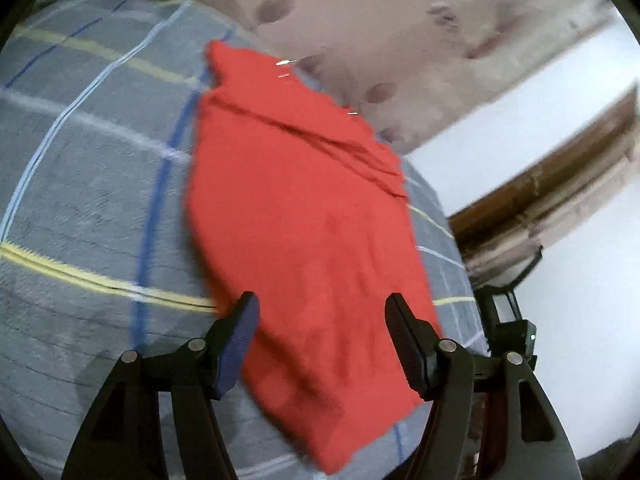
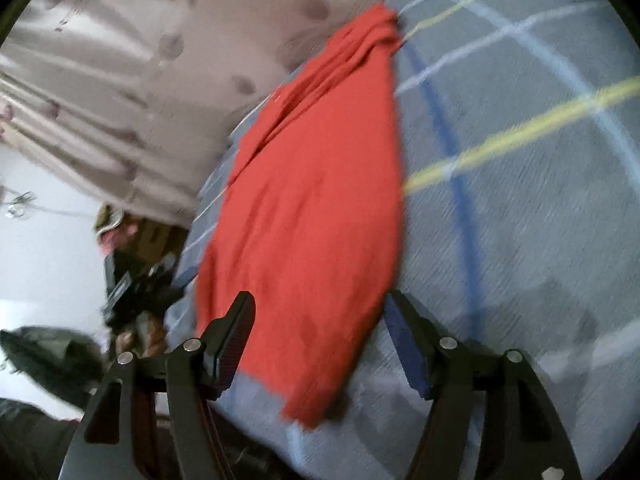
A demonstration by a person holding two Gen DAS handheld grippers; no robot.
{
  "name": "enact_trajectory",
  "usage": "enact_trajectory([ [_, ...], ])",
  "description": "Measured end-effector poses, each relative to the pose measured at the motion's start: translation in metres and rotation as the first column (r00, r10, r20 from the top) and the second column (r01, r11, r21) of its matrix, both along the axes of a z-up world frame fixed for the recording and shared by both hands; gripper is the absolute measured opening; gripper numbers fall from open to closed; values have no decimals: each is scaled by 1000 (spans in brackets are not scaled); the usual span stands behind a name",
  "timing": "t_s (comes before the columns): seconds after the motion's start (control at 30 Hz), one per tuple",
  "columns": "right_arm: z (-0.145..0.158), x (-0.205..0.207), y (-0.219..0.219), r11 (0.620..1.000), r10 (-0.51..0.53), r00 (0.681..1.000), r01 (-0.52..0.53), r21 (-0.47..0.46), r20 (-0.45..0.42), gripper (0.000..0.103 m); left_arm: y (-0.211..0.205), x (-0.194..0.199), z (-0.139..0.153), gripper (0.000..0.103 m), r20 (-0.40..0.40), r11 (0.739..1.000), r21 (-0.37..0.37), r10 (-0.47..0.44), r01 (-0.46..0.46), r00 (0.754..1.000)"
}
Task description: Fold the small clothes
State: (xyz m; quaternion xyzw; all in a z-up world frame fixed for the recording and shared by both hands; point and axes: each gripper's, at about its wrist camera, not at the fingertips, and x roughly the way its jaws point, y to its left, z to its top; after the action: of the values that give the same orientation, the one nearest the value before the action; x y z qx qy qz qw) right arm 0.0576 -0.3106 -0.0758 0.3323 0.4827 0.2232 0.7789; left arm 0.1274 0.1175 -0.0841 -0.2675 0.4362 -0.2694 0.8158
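A red garment [image 1: 304,224] lies flat on a grey bed cover with blue, white and yellow stripes [image 1: 88,184]. Its far end is bunched in folds. My left gripper [image 1: 322,304] is open, its fingers apart above the garment's near end, holding nothing. In the right wrist view the same red garment [image 2: 316,200] runs from near to far on the cover [image 2: 520,220]. My right gripper [image 2: 320,302] is open over the garment's near end, empty. Both views are blurred by motion.
A pale curtain with dark leaf marks [image 1: 380,32] hangs behind the bed. The bed's edge falls away to a white floor [image 1: 580,320] with a wooden skirting [image 1: 560,184]. Dark equipment [image 2: 136,280] stands beside the bed.
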Motion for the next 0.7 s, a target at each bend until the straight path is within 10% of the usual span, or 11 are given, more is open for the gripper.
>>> enact_trajectory([
  [0.27,-1,-17,25,999,-2,999,3,-32,38,53,-69,-18,-4,66,27,944,320,-97,83,995],
  [0.4,-4,-23,23,999,-10,999,11,-33,36,43,-35,-51,-11,66,21,918,394,31,-37,999],
  [0.5,-4,-25,21,1000,1,999,0,-29,37,43,8,-75,-12,66,22,850,498,184,-170,983],
  [0.7,-5,-23,20,1000,7,1000,-8,22,20,46,42,-85,-4,66,-32,961,236,158,-147,987],
])
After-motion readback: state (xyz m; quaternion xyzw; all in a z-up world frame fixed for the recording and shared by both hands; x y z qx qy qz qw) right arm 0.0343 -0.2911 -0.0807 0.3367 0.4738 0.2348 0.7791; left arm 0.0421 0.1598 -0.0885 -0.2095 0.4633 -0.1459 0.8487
